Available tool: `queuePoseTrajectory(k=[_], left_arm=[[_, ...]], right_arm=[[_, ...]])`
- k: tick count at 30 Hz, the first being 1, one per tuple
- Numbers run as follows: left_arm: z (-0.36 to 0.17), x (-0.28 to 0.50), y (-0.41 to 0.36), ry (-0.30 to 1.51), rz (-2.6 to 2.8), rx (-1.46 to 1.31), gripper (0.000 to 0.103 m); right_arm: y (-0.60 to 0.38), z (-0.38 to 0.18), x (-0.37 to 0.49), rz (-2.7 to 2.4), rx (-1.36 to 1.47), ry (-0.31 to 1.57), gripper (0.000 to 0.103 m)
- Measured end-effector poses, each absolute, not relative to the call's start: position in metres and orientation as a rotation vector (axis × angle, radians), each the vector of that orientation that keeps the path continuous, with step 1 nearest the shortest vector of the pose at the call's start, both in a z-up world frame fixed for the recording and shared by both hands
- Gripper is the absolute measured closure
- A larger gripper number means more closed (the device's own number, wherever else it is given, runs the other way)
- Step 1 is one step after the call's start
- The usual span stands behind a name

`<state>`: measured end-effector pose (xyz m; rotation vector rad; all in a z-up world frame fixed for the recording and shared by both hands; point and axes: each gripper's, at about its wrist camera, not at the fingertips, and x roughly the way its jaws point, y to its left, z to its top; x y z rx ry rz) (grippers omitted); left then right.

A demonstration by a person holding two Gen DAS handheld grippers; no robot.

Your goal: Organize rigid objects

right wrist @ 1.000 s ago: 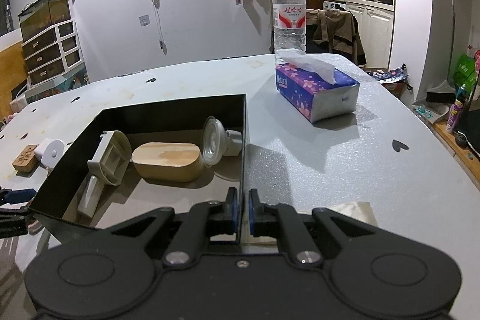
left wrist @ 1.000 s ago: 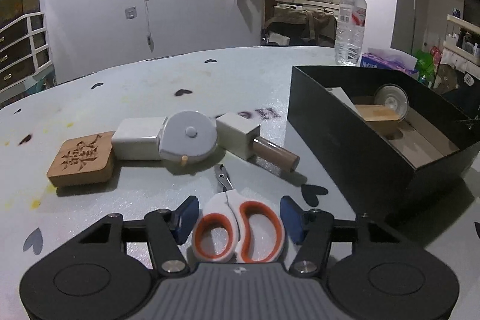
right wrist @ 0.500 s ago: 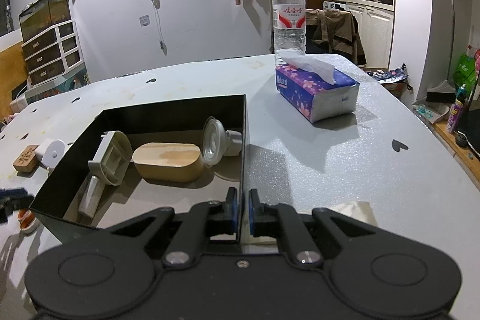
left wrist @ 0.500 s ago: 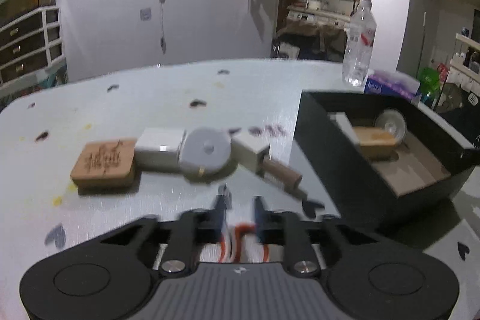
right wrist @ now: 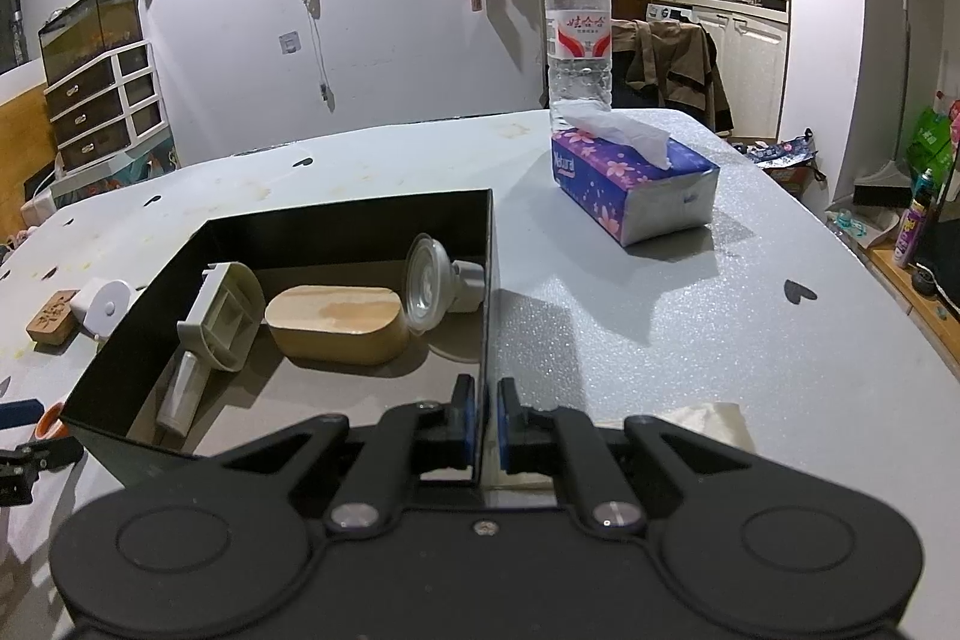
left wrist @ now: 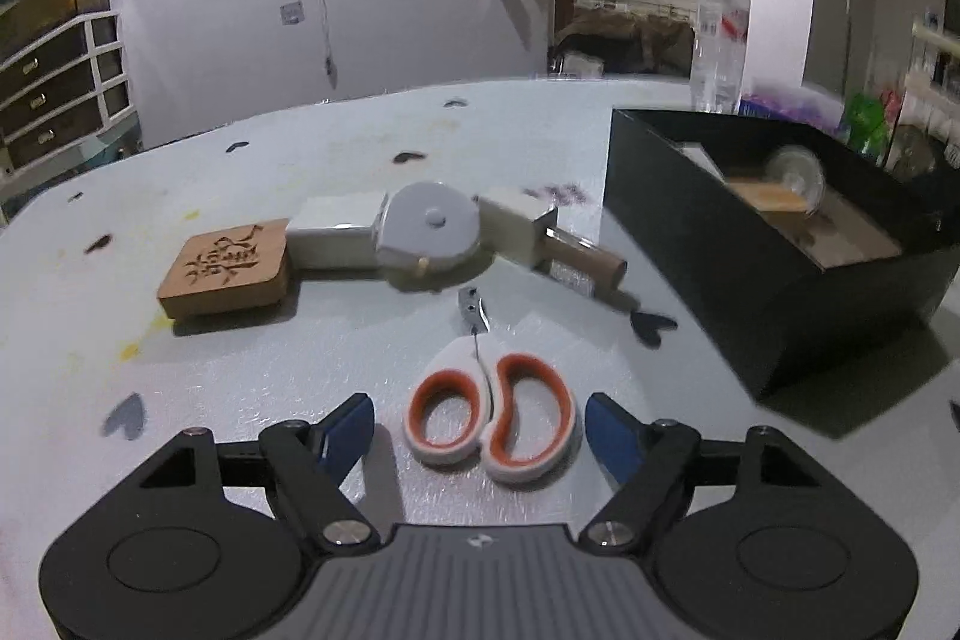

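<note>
One scissors, one box, one bottle, one tissue pack.

Grey table with scissors, wooden block, black box, tissue pack.

Left gripper angled down, jaws opening, pads touching nothing. Right gripper angled down, jaws pinched nearly together.

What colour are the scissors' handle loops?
White scissors handles with orange lining inside the loops; clearest in the left wrist view.
</note>
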<state>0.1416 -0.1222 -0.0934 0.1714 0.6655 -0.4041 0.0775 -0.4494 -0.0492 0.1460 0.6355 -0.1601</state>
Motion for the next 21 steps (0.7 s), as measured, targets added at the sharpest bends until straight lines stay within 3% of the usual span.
queuePoseTrajectory(k=[6,21], left_arm=[[-0.097,0.141,-0.125,0.623,-0.442,0.170,0.039],[-0.074,0.134,-0.124,0.551,-0.414,0.140,0.040]], right_arm=[[-0.449,-0.049,0.078,-0.161,0.148,0.634,0.096],[-0.449,-0.049,0.077,-0.159,0.148,0.635,0.096]])
